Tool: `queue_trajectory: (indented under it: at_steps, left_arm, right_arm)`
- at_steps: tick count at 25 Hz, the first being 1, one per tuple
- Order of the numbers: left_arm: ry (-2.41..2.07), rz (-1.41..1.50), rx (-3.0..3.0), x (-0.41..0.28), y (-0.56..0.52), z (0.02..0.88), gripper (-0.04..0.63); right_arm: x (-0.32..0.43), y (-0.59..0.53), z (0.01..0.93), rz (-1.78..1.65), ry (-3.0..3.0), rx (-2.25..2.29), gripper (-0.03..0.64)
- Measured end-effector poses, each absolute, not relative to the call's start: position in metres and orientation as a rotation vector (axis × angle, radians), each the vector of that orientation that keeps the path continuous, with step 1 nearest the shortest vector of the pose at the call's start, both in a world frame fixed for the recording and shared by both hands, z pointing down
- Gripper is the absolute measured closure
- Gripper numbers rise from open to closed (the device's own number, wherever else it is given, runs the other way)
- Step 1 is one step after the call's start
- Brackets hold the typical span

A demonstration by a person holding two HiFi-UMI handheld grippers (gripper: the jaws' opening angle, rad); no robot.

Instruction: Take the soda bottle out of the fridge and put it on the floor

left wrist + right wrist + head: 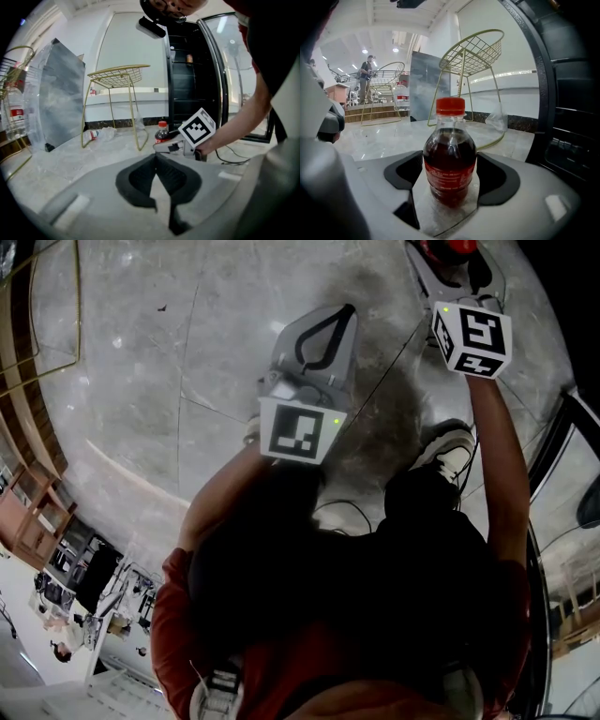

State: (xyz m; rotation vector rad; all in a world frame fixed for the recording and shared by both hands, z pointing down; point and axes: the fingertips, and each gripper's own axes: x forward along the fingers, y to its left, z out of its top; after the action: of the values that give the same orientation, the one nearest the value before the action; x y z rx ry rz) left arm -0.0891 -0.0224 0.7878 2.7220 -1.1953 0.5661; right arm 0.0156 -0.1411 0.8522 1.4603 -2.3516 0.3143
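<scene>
Your right gripper (450, 159) has its jaws spread wide, one on each side of the soda bottle (449, 140). The pads sit just beside its sides and do not appear to squeeze it. The bottle stands upright on its own base on the floor (384, 136), red cap on top, close to the foot of the black fridge (192, 84), whose glass door is open. Your left gripper (156, 159) hangs apart from all this, jaws closed together with nothing between them.

By my reading the task is nearly done: the bottle is out of the fridge and resting on the floor. What is left is to draw the right gripper straight back without knocking the bottle over.
</scene>
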Motion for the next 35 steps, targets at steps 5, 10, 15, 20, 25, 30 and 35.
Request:
queue_trajectory:
  at_steps: [5, 10, 15, 20, 25, 30, 35]
  left_arm:
    - [-1.208, 0.550, 2.693, -0.091, -0.023, 0.790, 0.595]
    - [-1.209, 0.547, 2.695, -0.091, -0.023, 0.789, 0.595]
    - [-1.218, 0.542, 2.686, -0.092, -0.023, 0.789, 0.595]
    - [-1.229, 0.538, 2.689, -0.093, -0.023, 0.788, 0.595]
    - [-1.231, 0.542, 2.696, -0.094, -0.023, 0.786, 0.595]
    - [-1.244, 0.532, 2.690, -0.096, -0.022, 0.786, 0.595]
    - [-1.229, 0.543, 2.708, -0.094, -0.021, 0.784, 0.595]
  right_arm:
    - [0.021, -0.134, 0.843, 0.321, -2.363, 1.496, 0.272]
    - [0.025, -0.119, 0.839, 0.347, -2.363, 1.527, 0.272]
    - [0.027, -0.100, 0.840, 0.367, -2.364, 1.520, 0.272]
    - [0.031, -0.075, 0.840, 0.398, -2.354, 1.527, 0.272]
    - [0.031, -0.047, 0.837, 0.400, -2.349, 1.508, 0.272]
    - [0.030, -0.019, 0.838, 0.471, -2.333, 1.529, 0.273]
    - [0.025, -0.016, 0.840, 0.479, -2.332, 1.503, 0.273]
